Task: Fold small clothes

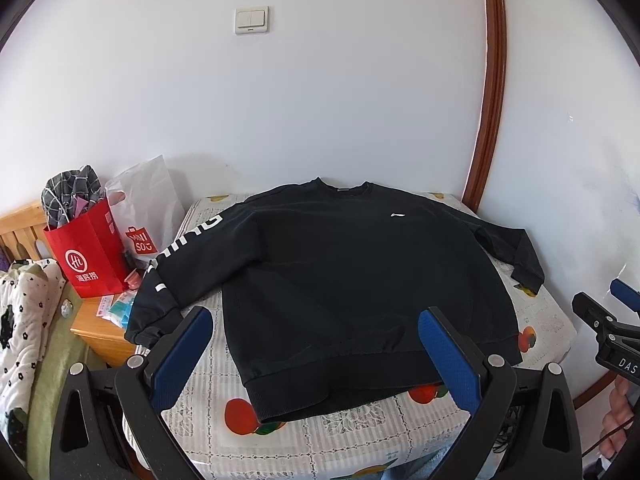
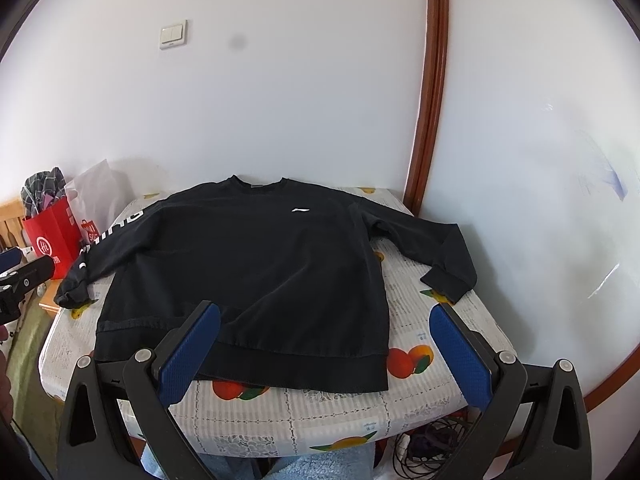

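A: So, where does the black long-sleeved cotton sweatshirt lie?

B: Flat and face up on the small table with the fruit-print tablecloth, collar toward the white wall, both sleeves spread out — the lettered sleeve hangs off the side by the red paper bag.

A: And the grippers?

B: The left gripper hovers over the hem with its blue pads wide apart, holding nothing. The right gripper is likewise spread and empty, near the hem's other end.

A: How will it handle?

B: Soft and limp, I'd judge, fairly thick — it will sag and drag. The plain cuff or a shoulder seam looks the firmest place to pinch.
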